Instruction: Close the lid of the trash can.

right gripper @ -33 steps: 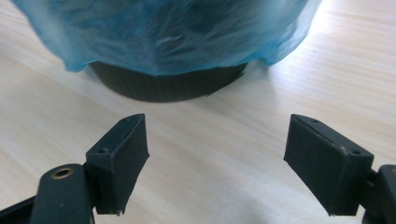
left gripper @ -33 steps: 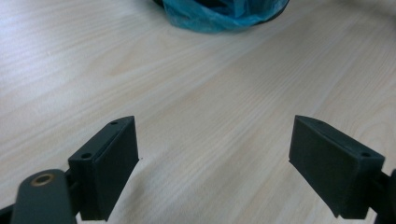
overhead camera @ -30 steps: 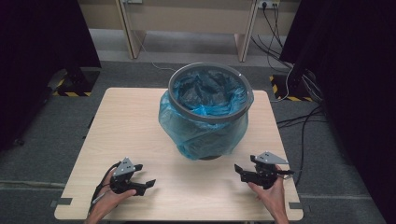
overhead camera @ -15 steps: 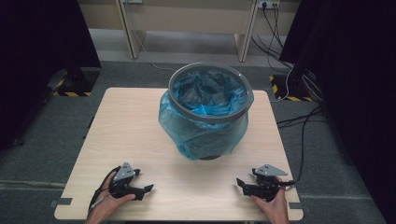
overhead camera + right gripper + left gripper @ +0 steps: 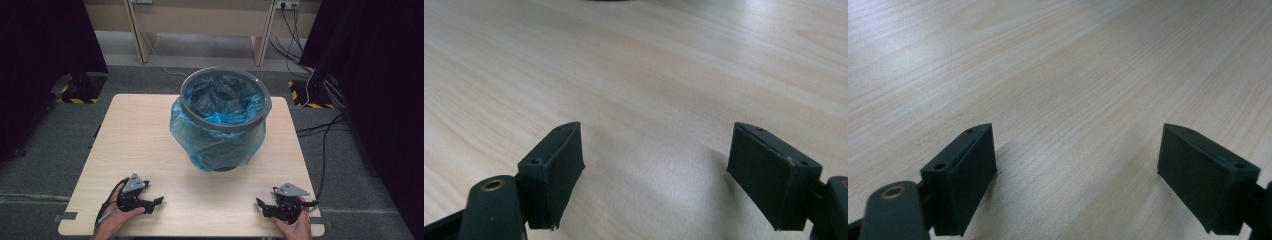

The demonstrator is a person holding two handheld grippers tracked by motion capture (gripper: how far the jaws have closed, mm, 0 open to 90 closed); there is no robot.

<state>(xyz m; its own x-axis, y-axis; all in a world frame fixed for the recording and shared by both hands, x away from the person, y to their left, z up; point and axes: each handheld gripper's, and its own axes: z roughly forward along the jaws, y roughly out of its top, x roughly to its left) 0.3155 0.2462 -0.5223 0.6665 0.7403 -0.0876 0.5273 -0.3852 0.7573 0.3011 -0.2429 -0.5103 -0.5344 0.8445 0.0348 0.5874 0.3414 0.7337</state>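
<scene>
High view, bin: grey bin [image 5: 222,107] lined with a blue bag [image 5: 215,142] stands mid-table, far side of both grippers.
High view, risk: the loose bag skirt could snag on a jaw and drag the light bin across the table [image 5: 150,130] if one hand pulls alone.
High view, pose: left gripper [image 5: 145,200] and right gripper [image 5: 272,207] sit low at the near edge, well apart from the bin, pointing inward toward each other.
Left gripper view: jaws spread wide over bare wood, nothing between them; left gripper [image 5: 1078,165].
Right gripper view: jaws spread wide too, empty; right gripper [image 5: 656,170]. The bin's dark base just peeks at the top edge.
</scene>
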